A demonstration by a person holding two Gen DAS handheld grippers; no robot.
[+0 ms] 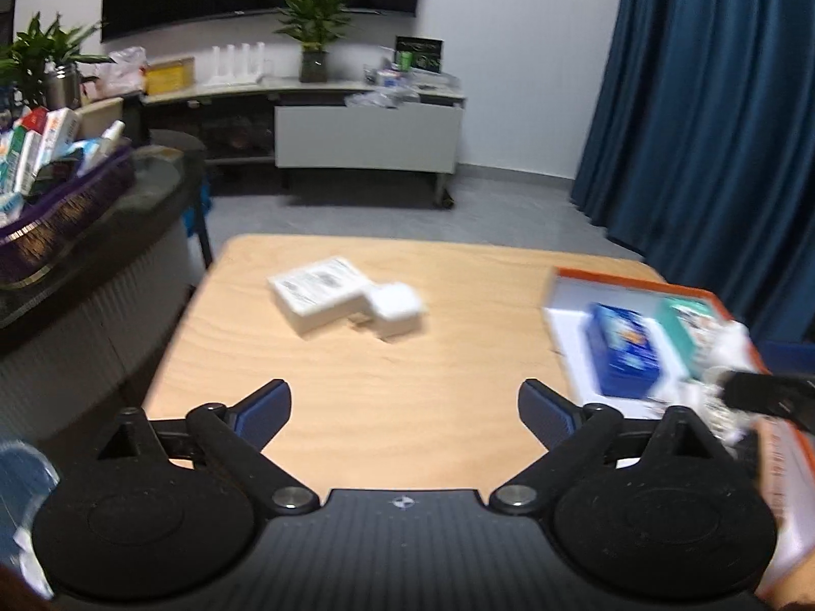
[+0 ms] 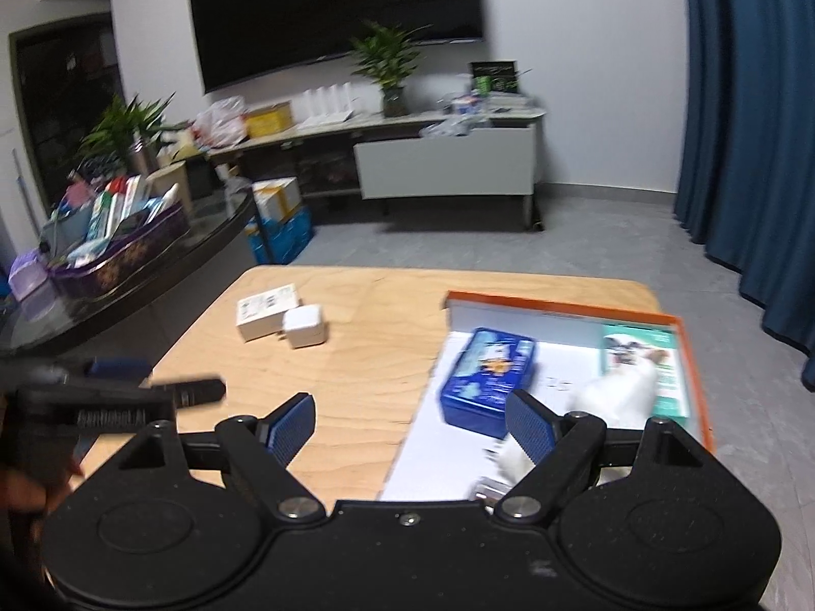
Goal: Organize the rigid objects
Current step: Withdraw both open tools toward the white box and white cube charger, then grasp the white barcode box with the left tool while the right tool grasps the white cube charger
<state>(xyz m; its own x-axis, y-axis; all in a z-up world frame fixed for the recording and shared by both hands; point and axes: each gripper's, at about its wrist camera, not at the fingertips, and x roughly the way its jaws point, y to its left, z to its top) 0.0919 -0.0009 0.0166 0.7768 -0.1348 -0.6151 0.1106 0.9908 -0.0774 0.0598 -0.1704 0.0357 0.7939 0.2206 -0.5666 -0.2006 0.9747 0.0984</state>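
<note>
- Your left gripper stands with its jaws spread wide and nothing between the blue pads; below the gap lies only bare wood.
- Your right gripper is likewise spread wide and holds nothing. Its left finger hangs over the wood, its right finger over the tray.
- The light wooden table with rounded corners carries everything you are sorting.
- A flat white cardboard box with a printed label lies on the left half of the table, well clear of both grippers.
- A small white rounded cube, seemingly a charger plug, sits right against that box on its right side; in the right wrist view the two appear to touch.
- A shallow white tray with an orange rim lies on the right half of the table.
- Inside the tray, a blue rectangular tin lies on the left side, and a teal and white printed carton lies against the right wall.
- A white soft-looking object rests in the tray between the tin and the carton; blur is heavy there, so I cannot tell what it is.
- From the right wrist view, your left gripper's black body shows at the left edge, over the table's near left side.
- A dark side table with a purple basket of cartons stands to the left.
</note>
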